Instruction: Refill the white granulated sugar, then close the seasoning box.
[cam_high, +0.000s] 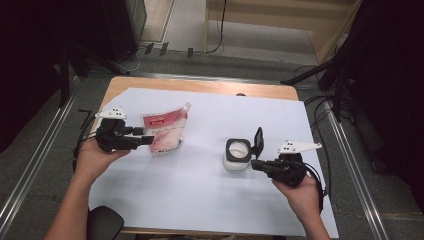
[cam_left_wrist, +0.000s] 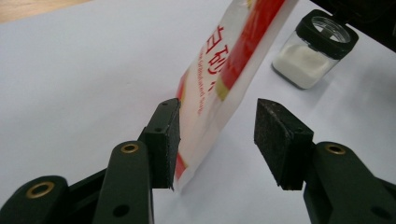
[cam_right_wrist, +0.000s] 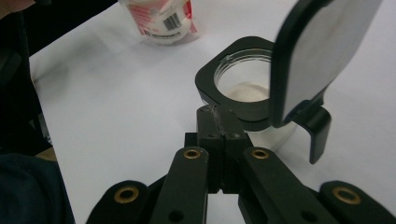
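A red and white pouch (cam_high: 165, 131) stands on the white sheet at the left. Its lower edge sits between the jaws of my left gripper (cam_high: 146, 140), which is open. In the left gripper view the left pad (cam_left_wrist: 170, 135) rests against the pouch (cam_left_wrist: 224, 70), while the right pad (cam_left_wrist: 280, 140) stands apart from it. A small glass jar (cam_high: 237, 154) of white powder, with a black collar, stands to the right. Its hinged lid (cam_high: 258, 142) is flipped up. My right gripper (cam_high: 254, 164) is shut, with its tips (cam_right_wrist: 218, 119) at the jar's collar (cam_right_wrist: 210, 79) and nothing between them.
The white sheet (cam_high: 200, 190) covers most of a wooden table (cam_high: 150, 84). Dark stands and cables line the floor on both sides. The person's forearms come in from the bottom edge. A wide bare stretch of sheet lies between pouch and jar.
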